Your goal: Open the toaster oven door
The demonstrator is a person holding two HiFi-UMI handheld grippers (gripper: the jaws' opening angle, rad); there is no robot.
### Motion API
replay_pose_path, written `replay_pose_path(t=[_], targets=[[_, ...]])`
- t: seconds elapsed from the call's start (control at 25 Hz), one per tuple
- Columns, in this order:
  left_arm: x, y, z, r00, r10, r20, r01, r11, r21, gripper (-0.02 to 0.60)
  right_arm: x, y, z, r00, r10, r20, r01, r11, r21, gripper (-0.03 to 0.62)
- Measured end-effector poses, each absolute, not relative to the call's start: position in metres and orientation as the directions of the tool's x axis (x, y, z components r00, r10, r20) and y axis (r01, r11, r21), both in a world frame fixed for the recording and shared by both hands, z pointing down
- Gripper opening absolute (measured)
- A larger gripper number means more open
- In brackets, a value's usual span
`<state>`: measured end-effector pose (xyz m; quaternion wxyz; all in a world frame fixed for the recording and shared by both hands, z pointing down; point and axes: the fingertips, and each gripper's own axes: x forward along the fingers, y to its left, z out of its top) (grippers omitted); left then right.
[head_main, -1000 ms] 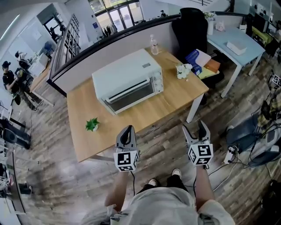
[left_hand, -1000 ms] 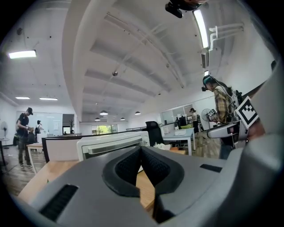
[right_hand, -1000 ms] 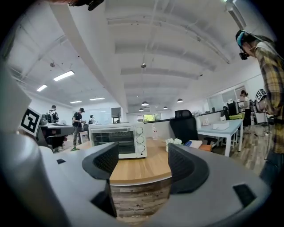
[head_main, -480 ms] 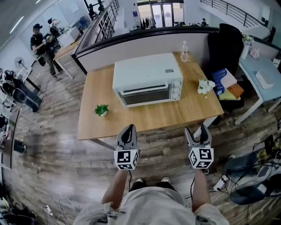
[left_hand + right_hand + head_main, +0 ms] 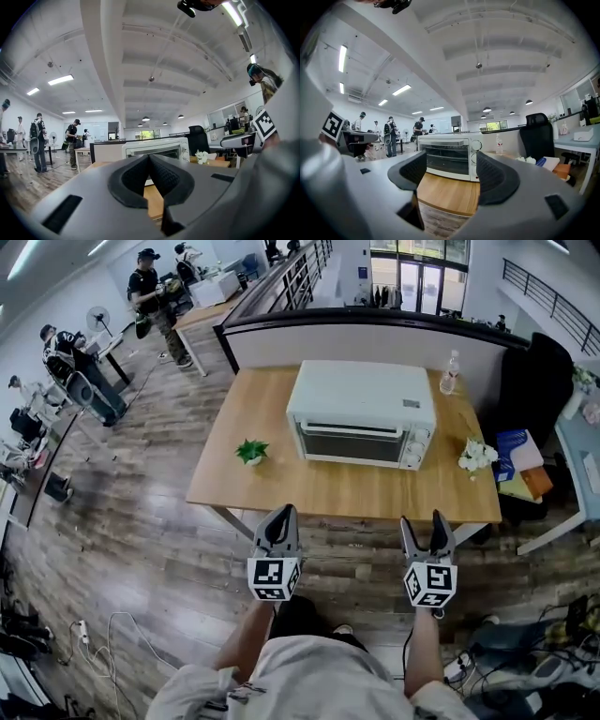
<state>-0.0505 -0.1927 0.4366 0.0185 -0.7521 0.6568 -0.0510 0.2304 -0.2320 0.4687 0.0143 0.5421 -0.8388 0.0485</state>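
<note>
White toaster oven [image 5: 361, 413] stands shut toward the back of the wooden table [image 5: 281, 488] in the head view, well apart from the left gripper [image 5: 277, 521] and right gripper [image 5: 429, 526]. A hard tug could drag the oven forward.

Left gripper view: jaws together, empty, and hiding the lower part of the door [image 5: 164, 151].

Right gripper view: jaws wide, just closing slightly, nothing between them. The handle's shape is too small to tell.

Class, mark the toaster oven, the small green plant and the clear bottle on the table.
toaster oven [image 5: 364, 404]: head view, on its white top panel.
small green plant [image 5: 251, 450]: head view, on its leaves.
clear bottle [image 5: 451, 376]: head view, on its body.
</note>
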Motion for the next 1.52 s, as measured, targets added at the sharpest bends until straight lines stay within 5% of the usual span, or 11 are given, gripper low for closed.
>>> replay_pose_path(t=[1.2,1.52], targets=[[-0.103,-0.238,0.451,0.113,-0.993,0.034,-0.991,-0.115,-0.071,0.014,0.159,-0.287,0.48,-0.49,-0.864,0.117,-0.869,0.494,0.003,0.319],[-0.122,-0.236,0.464,0.096,-0.994,0.056,-0.993,-0.1,-0.068,0.014,0.117,-0.301,0.481,-0.543,-0.821,0.174,-0.812,0.567,0.139,0.319]])
